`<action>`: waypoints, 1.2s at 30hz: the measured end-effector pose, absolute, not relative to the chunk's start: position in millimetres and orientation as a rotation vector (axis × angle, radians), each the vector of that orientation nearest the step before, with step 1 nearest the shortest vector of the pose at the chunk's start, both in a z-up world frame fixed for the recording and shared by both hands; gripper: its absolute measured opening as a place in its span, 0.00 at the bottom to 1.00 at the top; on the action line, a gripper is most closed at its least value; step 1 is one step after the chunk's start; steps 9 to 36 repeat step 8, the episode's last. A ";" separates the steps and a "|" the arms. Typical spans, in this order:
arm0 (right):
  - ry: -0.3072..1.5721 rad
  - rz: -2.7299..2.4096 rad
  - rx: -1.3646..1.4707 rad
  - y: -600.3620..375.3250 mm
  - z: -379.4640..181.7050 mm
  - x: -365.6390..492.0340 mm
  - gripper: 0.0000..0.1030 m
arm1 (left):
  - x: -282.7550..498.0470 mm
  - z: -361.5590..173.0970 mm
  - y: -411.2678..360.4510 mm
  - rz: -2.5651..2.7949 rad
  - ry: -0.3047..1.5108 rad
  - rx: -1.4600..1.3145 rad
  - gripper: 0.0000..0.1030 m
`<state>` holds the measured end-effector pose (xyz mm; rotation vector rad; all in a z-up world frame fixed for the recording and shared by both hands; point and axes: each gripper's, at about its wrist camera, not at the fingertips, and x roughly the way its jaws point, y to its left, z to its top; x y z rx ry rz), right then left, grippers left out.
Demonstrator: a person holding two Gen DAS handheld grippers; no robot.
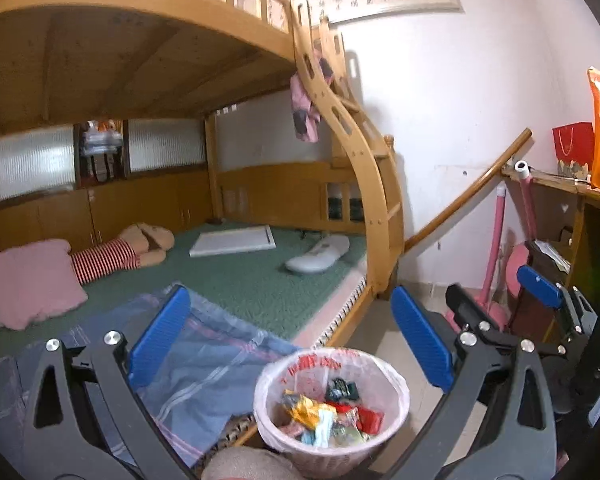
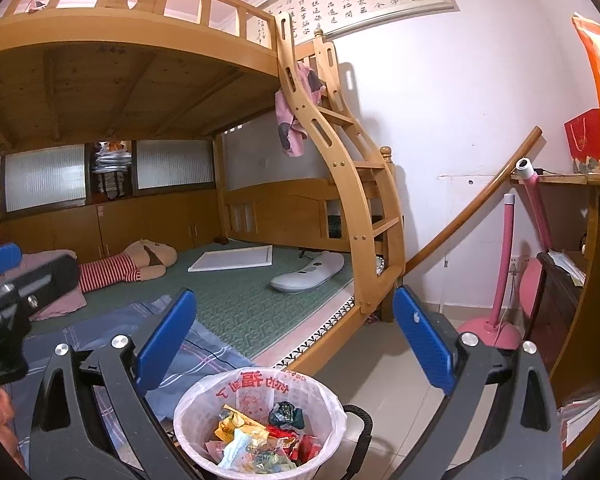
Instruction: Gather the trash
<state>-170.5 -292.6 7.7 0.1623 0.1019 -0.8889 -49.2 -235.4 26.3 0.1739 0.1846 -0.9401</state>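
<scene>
A white lattice waste bin (image 1: pixel 396 390) lined with a pink-printed plastic bag stands on the tiled floor by the bed. It holds several colourful snack wrappers (image 1: pixel 324 412). It also shows in the right wrist view (image 2: pixel 332 404), with the wrappers (image 2: pixel 256 440) inside. My left gripper (image 1: pixel 296 340) is open and empty, held above and behind the bin. My right gripper (image 2: pixel 300 340) is open and empty, likewise above the bin. The right gripper shows at the right of the left wrist view (image 1: pixel 540 292); the left gripper shows at the left edge of the right wrist view (image 2: pixel 4 280).
A wooden bunk bed (image 2: pixel 140 64) with a curved ladder (image 2: pixel 364 184) fills the room. On its green mat (image 2: pixel 240 300) lie a blue plaid sheet (image 1: pixel 204 360), a pink pillow (image 1: pixel 36 280), a striped plush doll (image 2: pixel 132 264), a white board (image 2: pixel 236 258) and a white oval device (image 2: pixel 308 276). A pink fan stand (image 2: pixel 500 280) and wooden shelves (image 2: pixel 580 240) are right.
</scene>
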 end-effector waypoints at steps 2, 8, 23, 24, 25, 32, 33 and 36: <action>0.099 -0.892 0.162 -292.8 7.9 -171.3 0.94 | -48.1 26.4 -235.3 -0.920 0.183 0.173 0.97; 0.093 -0.898 0.163 -292.4 7.6 -172.4 0.94 | -44.2 22.8 -240.5 -0.891 0.207 0.203 0.97; 0.093 -0.898 0.163 -292.4 7.6 -172.4 0.94 | -44.2 22.8 -240.5 -0.891 0.207 0.203 0.97; 0.093 -0.898 0.163 -292.4 7.6 -172.4 0.94 | -44.2 22.8 -240.5 -0.891 0.207 0.203 0.97; 0.093 -0.898 0.163 -292.4 7.6 -172.4 0.94 | -44.2 22.8 -240.5 -0.891 0.207 0.203 0.97; 0.093 -0.898 0.163 -292.4 7.6 -172.4 0.94 | -44.2 22.8 -240.5 -0.891 0.207 0.203 0.97; 0.093 -0.898 0.163 -292.4 7.6 -172.4 0.94 | -44.2 22.8 -240.5 -0.891 0.207 0.203 0.97; 0.093 -0.898 0.163 -292.4 7.6 -172.4 0.94 | -44.2 22.8 -240.5 -0.891 0.207 0.203 0.97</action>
